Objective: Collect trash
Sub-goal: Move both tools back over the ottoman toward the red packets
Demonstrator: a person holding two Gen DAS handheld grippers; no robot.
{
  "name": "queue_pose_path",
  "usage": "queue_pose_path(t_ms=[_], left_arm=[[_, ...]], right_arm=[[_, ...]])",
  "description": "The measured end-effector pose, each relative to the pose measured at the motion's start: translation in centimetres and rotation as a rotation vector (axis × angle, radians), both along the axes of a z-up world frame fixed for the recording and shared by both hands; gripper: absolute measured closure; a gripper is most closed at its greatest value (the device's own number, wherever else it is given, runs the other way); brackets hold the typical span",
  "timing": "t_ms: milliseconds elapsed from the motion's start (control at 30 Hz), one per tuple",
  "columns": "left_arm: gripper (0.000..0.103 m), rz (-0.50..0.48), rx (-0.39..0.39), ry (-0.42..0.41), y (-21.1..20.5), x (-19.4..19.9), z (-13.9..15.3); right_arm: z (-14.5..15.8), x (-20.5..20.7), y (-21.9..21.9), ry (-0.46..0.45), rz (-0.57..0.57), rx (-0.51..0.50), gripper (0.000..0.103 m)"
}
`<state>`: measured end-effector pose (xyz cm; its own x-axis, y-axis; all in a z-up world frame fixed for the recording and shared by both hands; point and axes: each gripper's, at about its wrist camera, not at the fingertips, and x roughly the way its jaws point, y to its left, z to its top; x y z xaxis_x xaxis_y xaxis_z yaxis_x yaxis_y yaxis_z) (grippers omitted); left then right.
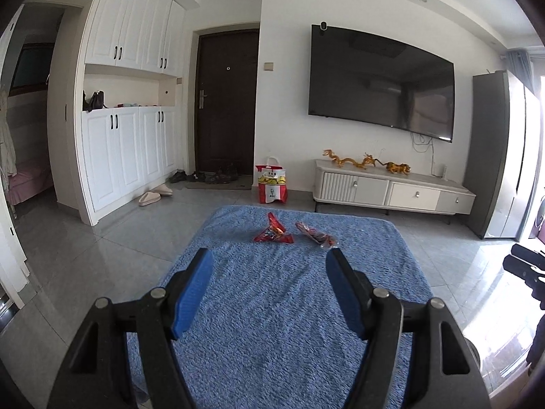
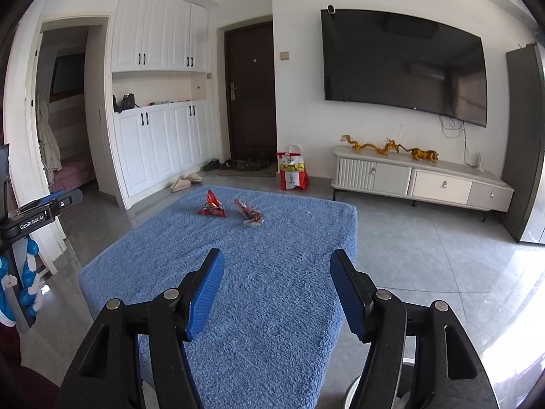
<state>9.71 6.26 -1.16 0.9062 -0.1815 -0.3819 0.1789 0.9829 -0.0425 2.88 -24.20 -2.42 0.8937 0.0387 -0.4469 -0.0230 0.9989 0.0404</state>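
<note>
Two crumpled snack wrappers lie on a blue fuzzy cloth [image 1: 272, 306] at its far end. The red wrapper [image 1: 273, 231] is on the left, the red-and-clear wrapper [image 1: 315, 233] just right of it. Both show in the right wrist view too, the red wrapper [image 2: 212, 205] and the clear one [image 2: 249, 214] on the cloth [image 2: 265, 272]. My left gripper [image 1: 269, 266] is open and empty, well short of the wrappers. My right gripper [image 2: 277, 269] is open and empty, nearer the cloth's right side. The left gripper's body shows at the left edge [image 2: 34, 214].
A red KFC bag [image 1: 271, 182] stands on the tiled floor beyond the cloth, beside the dark entrance door [image 1: 226, 102]. A white TV cabinet [image 1: 391, 187] with dragon ornaments sits under the wall TV. White cupboards [image 1: 129, 150], slippers [image 1: 155, 195] and shoes are at left.
</note>
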Motion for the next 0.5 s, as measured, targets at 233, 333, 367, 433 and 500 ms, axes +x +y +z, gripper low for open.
queue_pose_path(t_ms=[233,333,367,433,500], left_arm=[[0.036,-0.014,0.002,0.157,0.0,6.4,-3.1],[0.036,-0.024,0.006,0.232,-0.3,10.0,-5.1],[0.036,-0.034,0.004,0.26,-0.4,11.5,-5.9],[0.036,-0.058,-0.004,0.31,-0.9,14.8,-7.3],[0.036,-0.086,-0.01,0.346,-1.5,17.5,-8.4]], right_arm=[[-1.8,6.2,-0.3,0.059,0.024,0.024,0.039],[-3.1,10.4,-0.2,0.095,0.052,0.027,0.039],[-3.7,12.2,-0.1,0.11,0.065,0.027,0.039],[-4.9,15.0,0.1,0.134,0.085,0.026,0.039],[-6.2,18.4,0.5,0.159,0.114,0.035,0.039]])
